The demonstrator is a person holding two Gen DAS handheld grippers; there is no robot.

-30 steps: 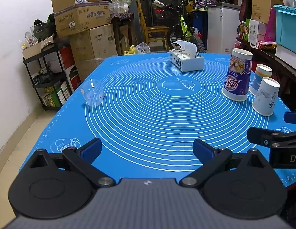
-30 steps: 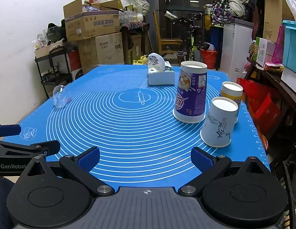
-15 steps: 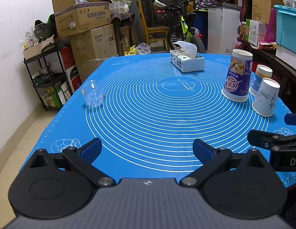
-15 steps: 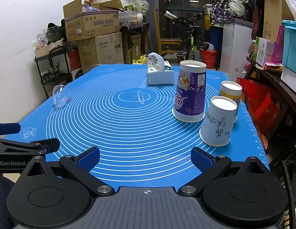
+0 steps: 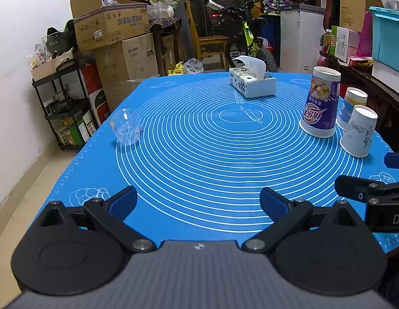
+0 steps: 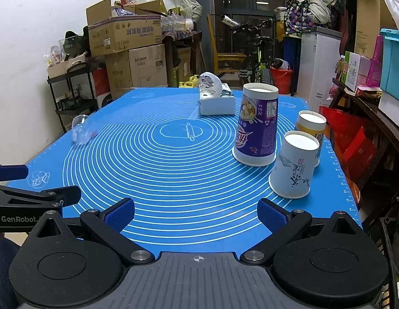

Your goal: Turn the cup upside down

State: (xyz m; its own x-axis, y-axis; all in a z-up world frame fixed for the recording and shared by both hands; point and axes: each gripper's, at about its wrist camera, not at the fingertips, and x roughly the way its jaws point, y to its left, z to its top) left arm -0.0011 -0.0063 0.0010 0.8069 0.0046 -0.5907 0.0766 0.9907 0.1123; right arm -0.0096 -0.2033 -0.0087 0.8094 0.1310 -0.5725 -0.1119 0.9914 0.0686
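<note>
A clear plastic cup (image 5: 127,128) lies on its side near the left edge of the blue mat (image 5: 199,154); it also shows in the right wrist view (image 6: 80,131). Three paper cups stand upside down at the right: a tall purple one (image 6: 257,128), a white one (image 6: 294,164) and a yellow one (image 6: 311,131). My left gripper (image 5: 198,200) is open and empty over the mat's near edge. My right gripper (image 6: 195,213) is open and empty, just short of the white cup.
A tissue box (image 5: 252,83) sits at the far middle of the mat. Cardboard boxes (image 5: 114,25) and a black shelf (image 5: 68,103) stand to the left. A side table with boxes (image 6: 366,77) runs along the right. A bicycle and chair stand behind.
Both grippers have crept slightly forward over the mat; the cups look a little nearer. Nothing has been grasped or moved.
</note>
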